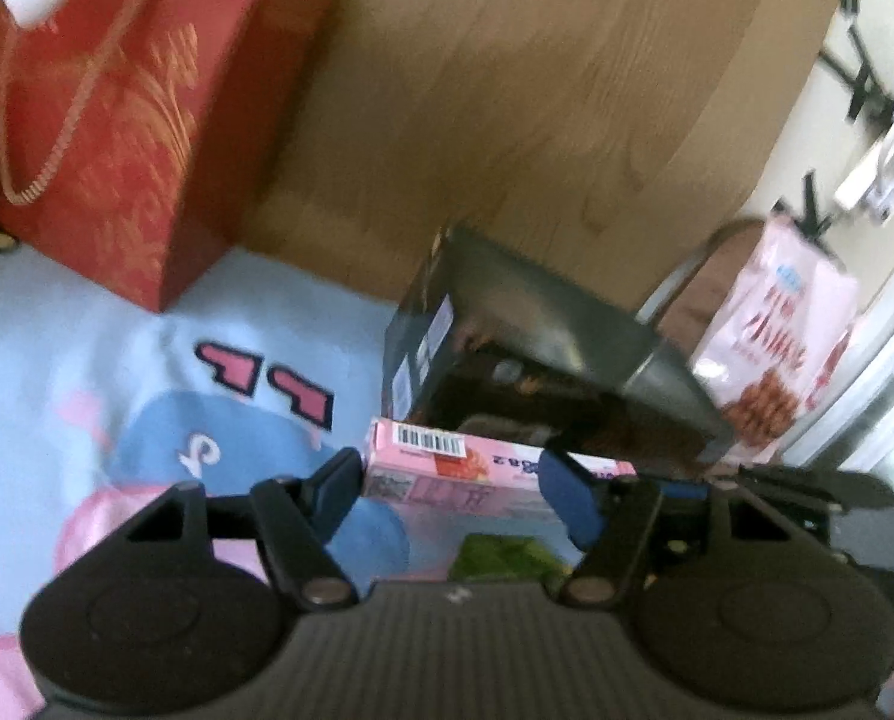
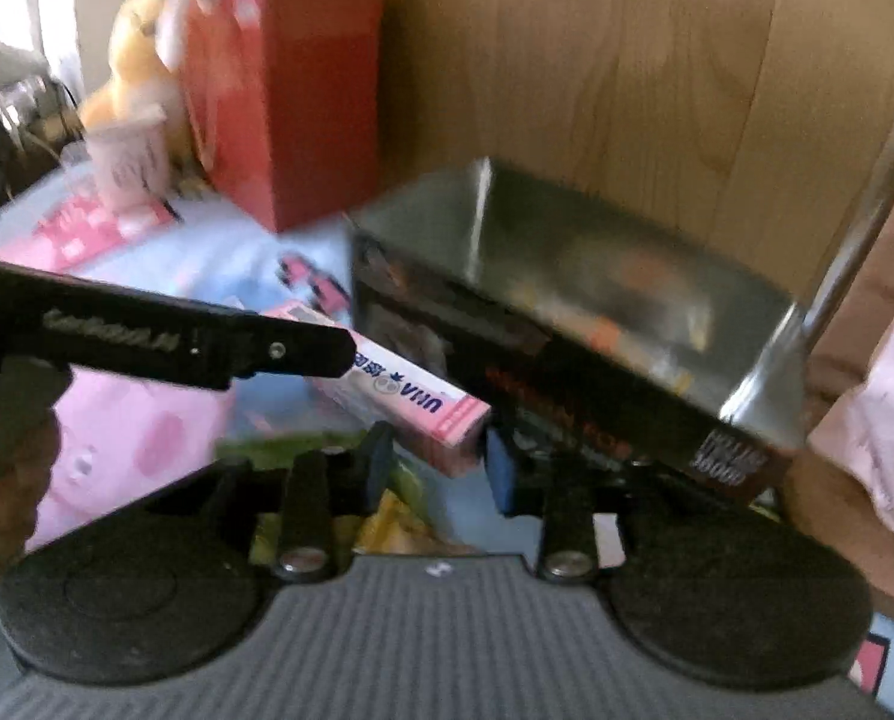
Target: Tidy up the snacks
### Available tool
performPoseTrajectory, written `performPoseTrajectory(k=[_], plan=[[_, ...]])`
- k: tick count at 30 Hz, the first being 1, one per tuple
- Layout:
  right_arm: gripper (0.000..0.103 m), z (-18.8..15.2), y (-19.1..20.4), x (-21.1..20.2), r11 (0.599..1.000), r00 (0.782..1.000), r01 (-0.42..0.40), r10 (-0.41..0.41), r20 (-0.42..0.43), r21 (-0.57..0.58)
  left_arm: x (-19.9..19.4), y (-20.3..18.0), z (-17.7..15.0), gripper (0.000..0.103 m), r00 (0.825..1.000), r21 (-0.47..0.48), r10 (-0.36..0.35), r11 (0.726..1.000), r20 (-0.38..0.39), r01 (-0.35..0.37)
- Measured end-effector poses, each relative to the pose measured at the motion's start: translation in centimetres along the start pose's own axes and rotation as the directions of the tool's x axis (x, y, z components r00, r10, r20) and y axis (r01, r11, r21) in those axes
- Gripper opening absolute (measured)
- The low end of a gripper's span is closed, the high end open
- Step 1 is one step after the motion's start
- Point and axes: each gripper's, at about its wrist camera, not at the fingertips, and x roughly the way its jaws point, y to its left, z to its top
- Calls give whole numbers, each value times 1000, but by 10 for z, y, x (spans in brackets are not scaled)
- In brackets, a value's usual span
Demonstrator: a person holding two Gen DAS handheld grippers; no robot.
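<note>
Item: pink snack box (image 1: 477, 480), lying on the blue cloth (image 1: 87, 336) just near of the dark open box (image 1: 543, 360); my left gripper (image 1: 465, 489) has its fingers spread around the box's width, my right gripper (image 2: 438, 459) spread about its near corner. Handling, as I judge it: close squarely on the flat sides, keep it level, lift clear of the dark rim. Pose: both tools low, pointing far, left one crossing at left in the right view.

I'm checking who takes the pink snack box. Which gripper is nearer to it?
Both are at it. The left gripper straddles one end of the pink snack box; the right gripper has the other end between its fingers.
</note>
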Motion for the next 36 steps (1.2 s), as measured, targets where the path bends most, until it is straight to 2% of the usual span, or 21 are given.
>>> performPoseTrajectory(k=[3,7,13,19,24,25,28,33,36], plan=[[34,-2,11,-29,1000,998,-14,14,65,-5,-29,-6,-5,65,999,3,-17,1000,36,16],[34,-26,31,-60,999,992,-44,45,118,-12,-66,-12,-31,65,998,27,-35,999,57,33],[34,-80,65,-87,996,990,-78,82,116,-38,-106,-20,-90,65,999,94,-33,995,-1,33],[34,-124,73,-94,994,993,-94,91,73,46,-114,-32,-124,65,999,145,-17,989,-51,24],[39,-142,72,-99,987,992,-109,100,82,115,-110,-36,-137,72,998,177,-9,984,-65,20],[45,-144,72,-100,987,992,-103,92,91,123,-109,-35,-138,73,998,183,0,983,-61,11],[53,-152,66,-105,983,990,-98,81,111,154,-114,-34,-140,82,999,197,38,980,-21,-34],[58,-163,63,-105,979,987,-124,106,118,159,-122,-29,-136,90,998,199,54,978,30,-59],[60,-166,66,-104,985,986,-116,99,136,130,-117,-27,-137,90,999,194,53,980,12,-54]])
